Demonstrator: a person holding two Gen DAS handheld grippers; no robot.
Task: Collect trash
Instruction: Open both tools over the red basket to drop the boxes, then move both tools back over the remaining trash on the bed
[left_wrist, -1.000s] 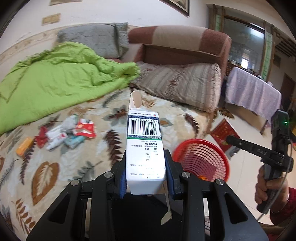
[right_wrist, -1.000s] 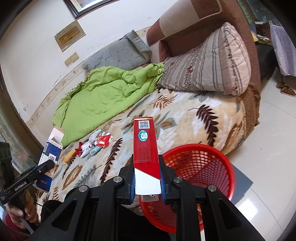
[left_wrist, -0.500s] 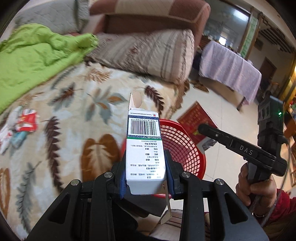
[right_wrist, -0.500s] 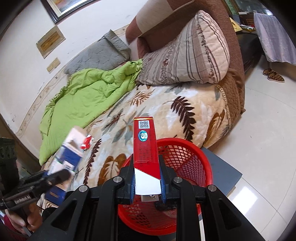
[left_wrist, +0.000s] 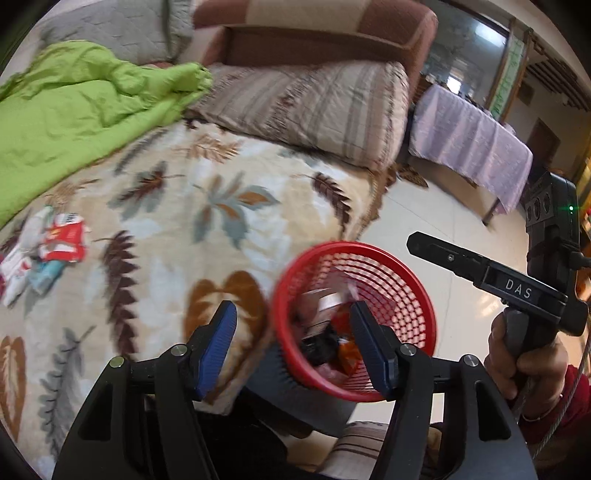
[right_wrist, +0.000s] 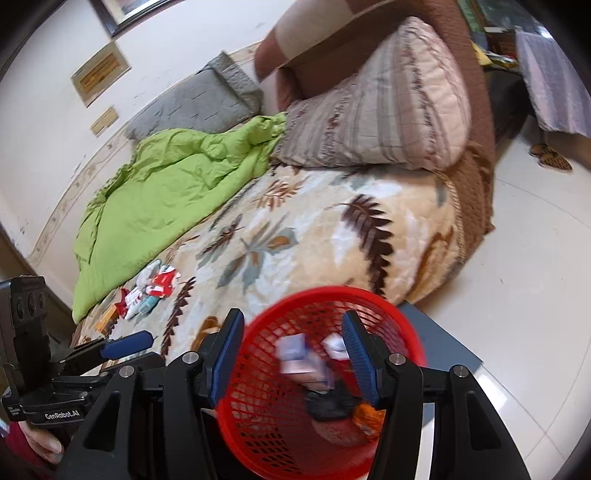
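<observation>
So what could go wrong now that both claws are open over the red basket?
The red basket sits on the floor right at the edge of the bed, so a swinging left gripper or right gripper might knock it over and spill the boxes. Also, the wrappers lie far off near the green quilt, so some could get missed.

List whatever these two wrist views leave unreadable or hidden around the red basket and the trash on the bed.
- Boxes inside the red mesh plastic basket: motion-blurred in the right wrist view, print unreadable.
- Basket bottom: left wrist view, partly covered by the open left gripper fingers.
- Pile of red and white wrappers on the leaf-print blanket: blurred, count unclear.
- Small orange item: right wrist view, too small to identify.
- Basket's near rim: behind the open right gripper.
</observation>
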